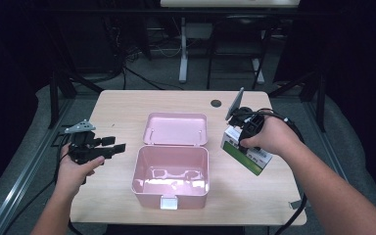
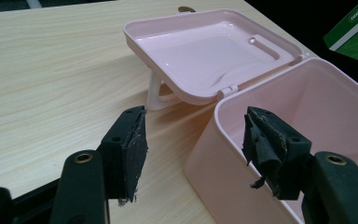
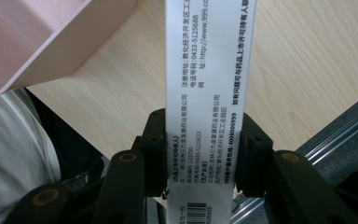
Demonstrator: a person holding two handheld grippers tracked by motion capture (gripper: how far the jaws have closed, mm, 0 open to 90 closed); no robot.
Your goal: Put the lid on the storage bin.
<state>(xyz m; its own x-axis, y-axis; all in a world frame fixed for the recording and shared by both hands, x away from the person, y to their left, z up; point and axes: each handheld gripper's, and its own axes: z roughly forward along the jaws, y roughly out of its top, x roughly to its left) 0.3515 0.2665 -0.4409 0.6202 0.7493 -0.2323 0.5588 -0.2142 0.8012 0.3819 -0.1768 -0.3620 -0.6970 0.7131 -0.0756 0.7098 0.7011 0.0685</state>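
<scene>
Your right gripper [image 1: 240,142] has its fingers [image 3: 154,154] pinching a white and green carton [image 1: 245,154] by its two narrow faces; in the right gripper view the printed white side of the carton runs up between the pads, which press flat against it. In the high view the carton hangs tilted above the right part of the counter [image 1: 122,105], just beside the right wall of the pink box [image 1: 171,196] and clear of it. The box stands open near the middle of the counter, its lid [image 1: 177,129] folded back flat behind it on the hinge. Your left gripper [image 1: 111,146] sits to the left of the box, fingers [image 2: 129,151] spread with nothing between them, pointing at the box's near corner.
</scene>
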